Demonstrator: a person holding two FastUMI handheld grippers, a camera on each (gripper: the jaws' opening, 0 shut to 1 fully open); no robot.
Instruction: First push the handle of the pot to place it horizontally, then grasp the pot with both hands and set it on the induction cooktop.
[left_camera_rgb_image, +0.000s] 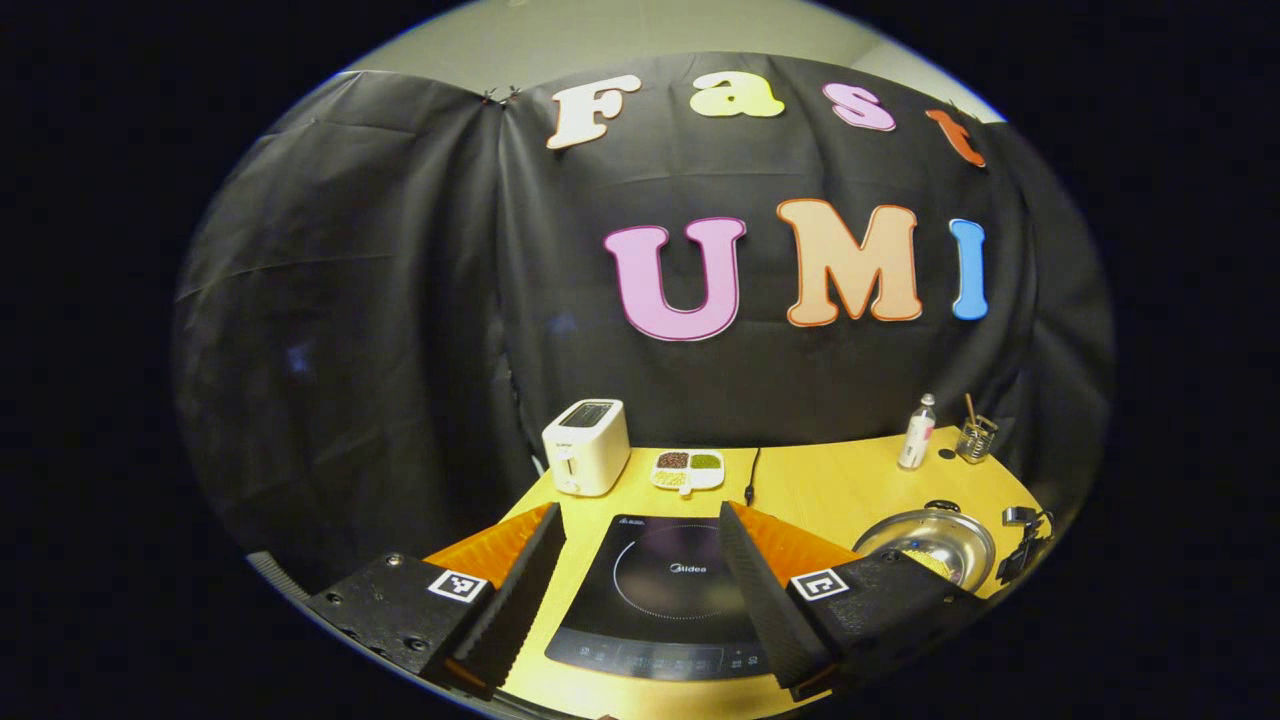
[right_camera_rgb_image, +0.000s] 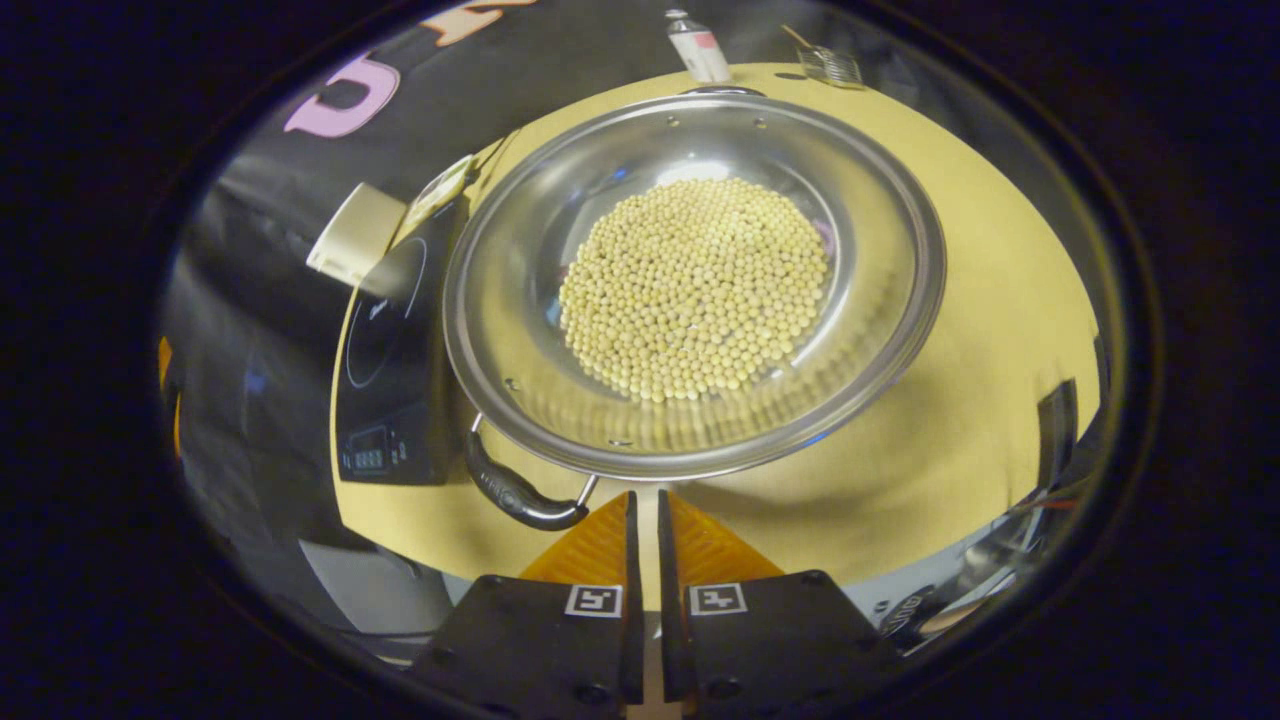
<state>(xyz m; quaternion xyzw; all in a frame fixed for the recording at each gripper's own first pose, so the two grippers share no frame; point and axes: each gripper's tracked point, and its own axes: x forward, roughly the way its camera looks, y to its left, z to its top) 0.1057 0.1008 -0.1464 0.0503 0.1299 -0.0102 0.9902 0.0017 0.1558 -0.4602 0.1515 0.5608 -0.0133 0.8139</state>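
A shiny steel pot (right_camera_rgb_image: 880, 330) holding yellow beans (right_camera_rgb_image: 695, 285) sits on the wooden table (right_camera_rgb_image: 980, 300) in the right gripper view. Its near black loop handle (right_camera_rgb_image: 515, 492) lies at the lower left of the rim, a far handle (right_camera_rgb_image: 720, 91) at the top. My right gripper (right_camera_rgb_image: 645, 500) is shut with nothing between its fingers, its tips just right of the near handle and close to the rim. The black induction cooktop (right_camera_rgb_image: 385, 340) lies left of the pot. In the left gripper view my left gripper (left_camera_rgb_image: 640, 520) stands open above the cooktop (left_camera_rgb_image: 665, 600), with the pot (left_camera_rgb_image: 930, 540) to its right.
At the table's back stand a white toaster (left_camera_rgb_image: 586, 446), a small divided dish (left_camera_rgb_image: 688, 470), a bottle (left_camera_rgb_image: 917, 432) and a glass holder with sticks (left_camera_rgb_image: 976, 436). A black cable (left_camera_rgb_image: 750, 478) runs behind the cooktop. A black device with cables (left_camera_rgb_image: 1022, 545) lies right of the pot.
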